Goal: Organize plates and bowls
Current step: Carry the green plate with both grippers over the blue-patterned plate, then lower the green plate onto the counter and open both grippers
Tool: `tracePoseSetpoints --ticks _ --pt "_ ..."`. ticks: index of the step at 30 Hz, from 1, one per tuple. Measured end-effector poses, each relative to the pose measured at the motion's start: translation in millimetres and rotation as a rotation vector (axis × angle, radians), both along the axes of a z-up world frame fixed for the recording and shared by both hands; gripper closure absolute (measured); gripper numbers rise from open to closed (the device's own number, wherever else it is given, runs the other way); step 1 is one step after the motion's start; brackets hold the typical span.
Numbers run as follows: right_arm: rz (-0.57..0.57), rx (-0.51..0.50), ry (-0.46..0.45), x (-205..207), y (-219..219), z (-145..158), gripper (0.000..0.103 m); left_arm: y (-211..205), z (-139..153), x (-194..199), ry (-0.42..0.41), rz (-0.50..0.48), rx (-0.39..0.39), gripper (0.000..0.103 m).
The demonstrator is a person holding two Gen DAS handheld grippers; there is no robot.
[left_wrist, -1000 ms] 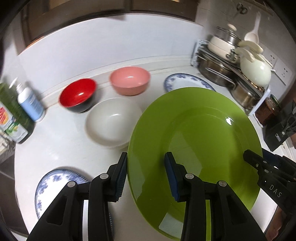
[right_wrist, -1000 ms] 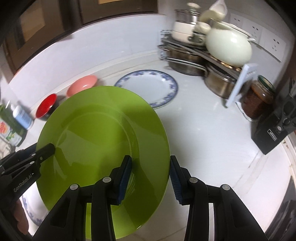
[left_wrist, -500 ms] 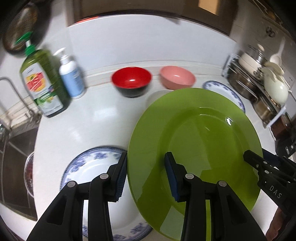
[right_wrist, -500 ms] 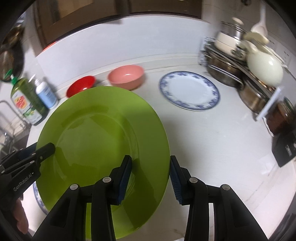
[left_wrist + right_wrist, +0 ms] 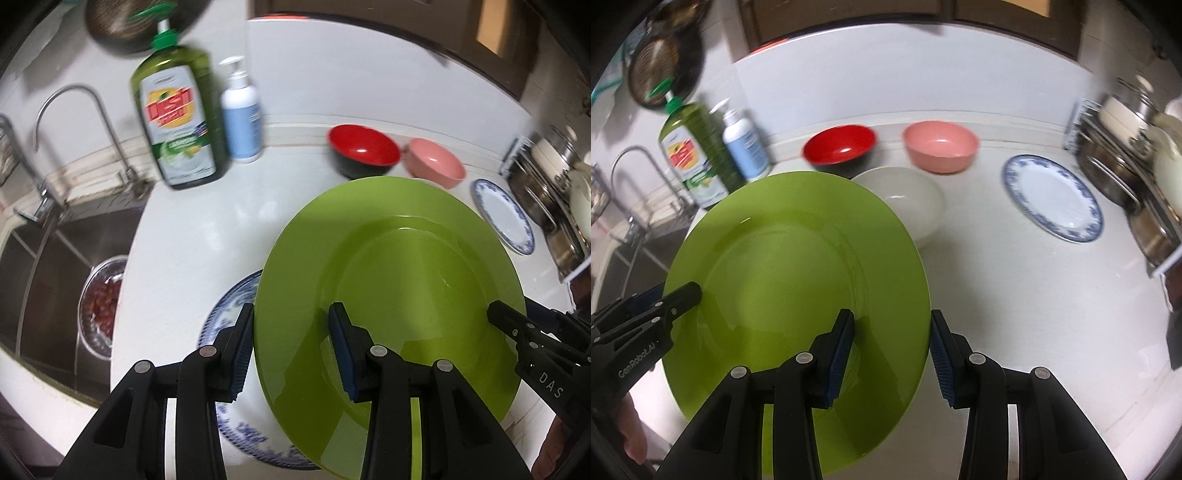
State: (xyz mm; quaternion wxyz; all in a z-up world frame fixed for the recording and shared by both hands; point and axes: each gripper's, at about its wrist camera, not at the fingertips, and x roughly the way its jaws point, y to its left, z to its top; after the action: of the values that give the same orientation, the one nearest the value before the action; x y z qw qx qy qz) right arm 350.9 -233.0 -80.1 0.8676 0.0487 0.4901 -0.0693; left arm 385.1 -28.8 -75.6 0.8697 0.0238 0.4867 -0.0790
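Note:
A large green plate (image 5: pixel 406 277) hangs tilted above the white counter, held by both grippers. My left gripper (image 5: pixel 291 314) is shut on its left rim, one blue pad under the rim and one on the face. My right gripper (image 5: pixel 892 321) is shut on the opposite rim of the green plate (image 5: pixel 794 277). Under it, near the sink, lies a blue-patterned plate (image 5: pixel 229 314), partly hidden. A second blue-patterned plate (image 5: pixel 1052 197) lies at the right. A white bowl (image 5: pixel 908 199), a red bowl (image 5: pixel 840 146) and a pink bowl (image 5: pixel 940 144) stand behind.
A green dish-soap bottle (image 5: pixel 177 122) and a white pump bottle (image 5: pixel 240 118) stand at the back left. A sink (image 5: pixel 55 266) with a faucet (image 5: pixel 74 110) and a metal strainer (image 5: pixel 99 302) lies to the left. A rack of pots (image 5: pixel 1137 166) fills the right side.
Both grippers have carried the green plate leftward along the counter. It now hangs over the blue-patterned plate by the sink. Bottles, faucet and sink have come into view.

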Motion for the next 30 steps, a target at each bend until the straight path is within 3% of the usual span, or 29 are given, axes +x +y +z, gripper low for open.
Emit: tracePoseSetpoints --ticks 15,30 --pt "0.146 0.002 0.082 29 57 -26 0.061 51 -33 -1 0.081 0.118 0.013 0.063" --pt "0.182 -0.009 0.176 36 76 -65 0.061 63 -74 2 0.156 0.159 0.004 0.063"
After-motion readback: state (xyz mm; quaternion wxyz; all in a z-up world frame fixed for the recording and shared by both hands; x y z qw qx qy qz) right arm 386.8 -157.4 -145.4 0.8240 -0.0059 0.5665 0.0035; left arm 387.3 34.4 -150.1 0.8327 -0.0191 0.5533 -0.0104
